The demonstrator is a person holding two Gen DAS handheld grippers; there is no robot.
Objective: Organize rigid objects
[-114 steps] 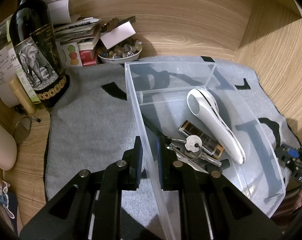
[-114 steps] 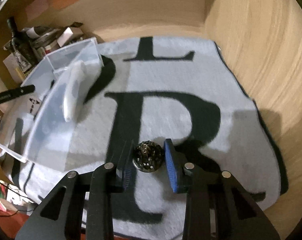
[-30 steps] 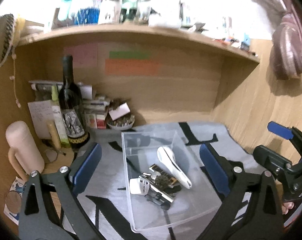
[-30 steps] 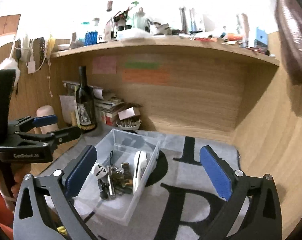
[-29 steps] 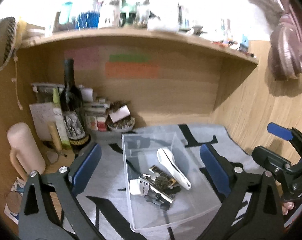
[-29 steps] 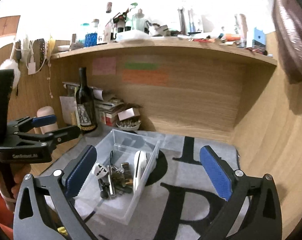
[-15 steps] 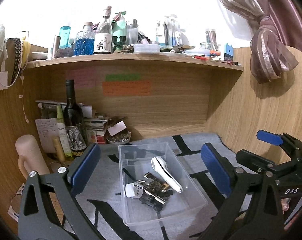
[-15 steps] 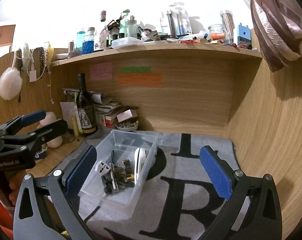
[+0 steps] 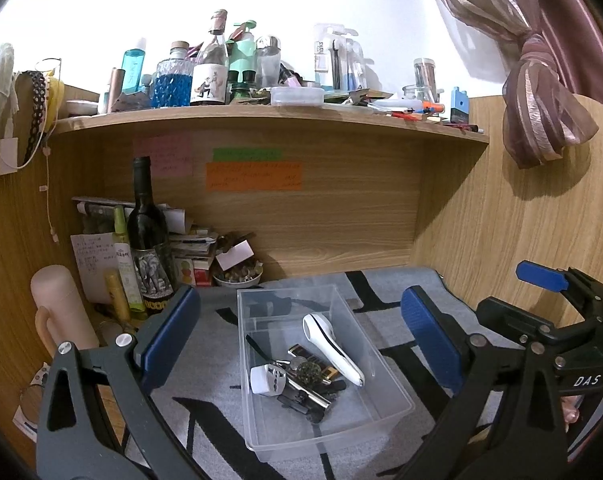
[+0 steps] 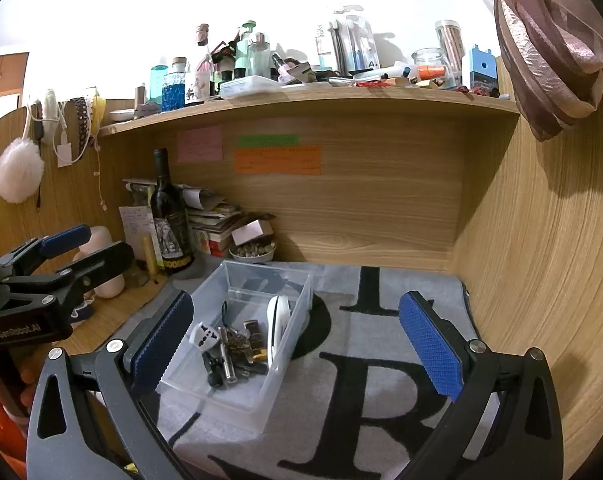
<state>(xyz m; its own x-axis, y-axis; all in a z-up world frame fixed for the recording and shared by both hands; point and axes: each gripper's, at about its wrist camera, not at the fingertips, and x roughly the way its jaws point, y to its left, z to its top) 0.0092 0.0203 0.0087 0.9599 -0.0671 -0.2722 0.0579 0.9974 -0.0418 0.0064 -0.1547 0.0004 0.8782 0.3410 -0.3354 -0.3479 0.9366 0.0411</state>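
Left tool (image 9: 299,332): blue-padded fingers spread wide, nothing between them; held up over the table, bin framed in the gap at lower centre.
Right tool (image 10: 297,344): also spread wide and empty; seen again at right edge of left-wrist view.
Clear rectangular plastic bin (image 9: 397,410): sits on the grey mat w/ big black letters (image 10: 381,408), lower centre of both views.
Bin contents: long white handheld device (image 9: 333,350) lying diagonally, white travel plug adapter (image 9: 267,380) near the bin's left wall, small dark round ornament (image 9: 309,370) between them, plus metal bits (too jumbled to tell apart).
Dark wine bottle w/ elephant label (image 9: 149,240): upright, left of frame, well apart from bin.
Small bowl of pebbles (image 10: 252,253): just behind the bin.
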